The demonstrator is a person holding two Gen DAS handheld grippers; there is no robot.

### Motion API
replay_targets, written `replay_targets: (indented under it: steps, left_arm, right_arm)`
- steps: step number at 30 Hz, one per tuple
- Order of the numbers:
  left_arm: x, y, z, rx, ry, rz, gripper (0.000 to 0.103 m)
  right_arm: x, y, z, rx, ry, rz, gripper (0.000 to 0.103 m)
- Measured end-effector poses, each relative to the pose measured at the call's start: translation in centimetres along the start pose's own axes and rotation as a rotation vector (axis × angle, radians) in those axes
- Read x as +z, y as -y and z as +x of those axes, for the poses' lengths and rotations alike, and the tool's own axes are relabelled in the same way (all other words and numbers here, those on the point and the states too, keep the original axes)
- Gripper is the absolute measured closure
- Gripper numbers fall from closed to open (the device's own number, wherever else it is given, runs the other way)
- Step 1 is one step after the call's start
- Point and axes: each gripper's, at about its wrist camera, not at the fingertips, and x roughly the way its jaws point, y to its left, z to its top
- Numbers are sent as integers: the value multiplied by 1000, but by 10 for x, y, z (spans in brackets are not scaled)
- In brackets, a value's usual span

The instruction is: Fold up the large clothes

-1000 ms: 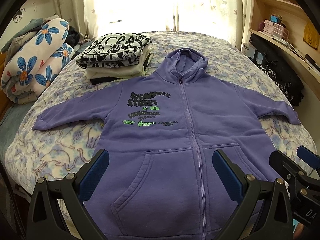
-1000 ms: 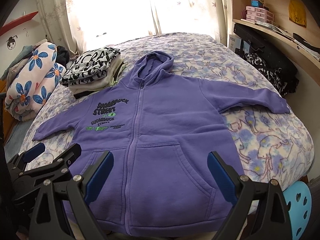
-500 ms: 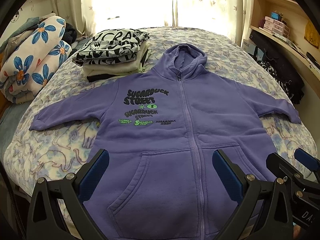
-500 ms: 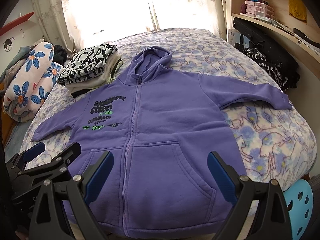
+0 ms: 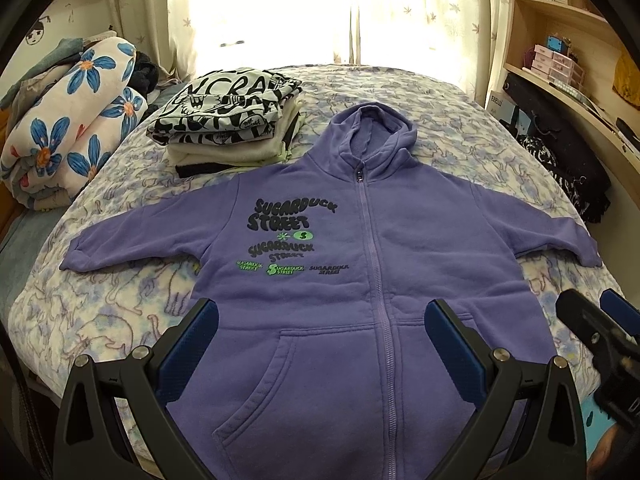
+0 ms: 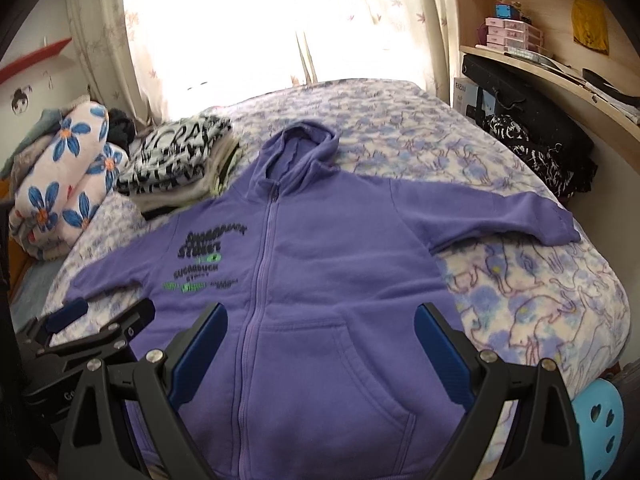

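Purple hoodie awaited its first fold

Both the left gripper [image 5: 322, 340] and right gripper [image 6: 322, 340] hung spread and empty above the hoodie [image 5: 360, 280], laid flat and unfolded on the bed [image 5: 460, 128]; beyond it sat a finished stack [image 5: 228, 120].

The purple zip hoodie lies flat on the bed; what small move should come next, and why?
Probably reach the right gripper, open and empty, to the purple zip hoodie's right sleeve, which lies spread outward, unfolded.
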Motion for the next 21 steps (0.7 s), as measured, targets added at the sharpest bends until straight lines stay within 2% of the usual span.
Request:
replay_targets:
  steps: [6,11,14,18,21]
  left_arm:
    - [16,13,3,7,6,8,1]
    - [31,25,8,-2,1,8,1]
    - [44,34,13,-21,-4,15,1]
    - [62,51,24,-82,-11,24,1]
    - [75,68,34,-137,56,52,1]
  right_arm:
    - [18,13,-4,52,44,-1,8]
    - [30,21,6,99,13,-8,8]
    - [34,30,9,64,36,-19,8]
    - [44,55,14,18,72,5,8]
    - [53,81,24,-37,86,34,8]
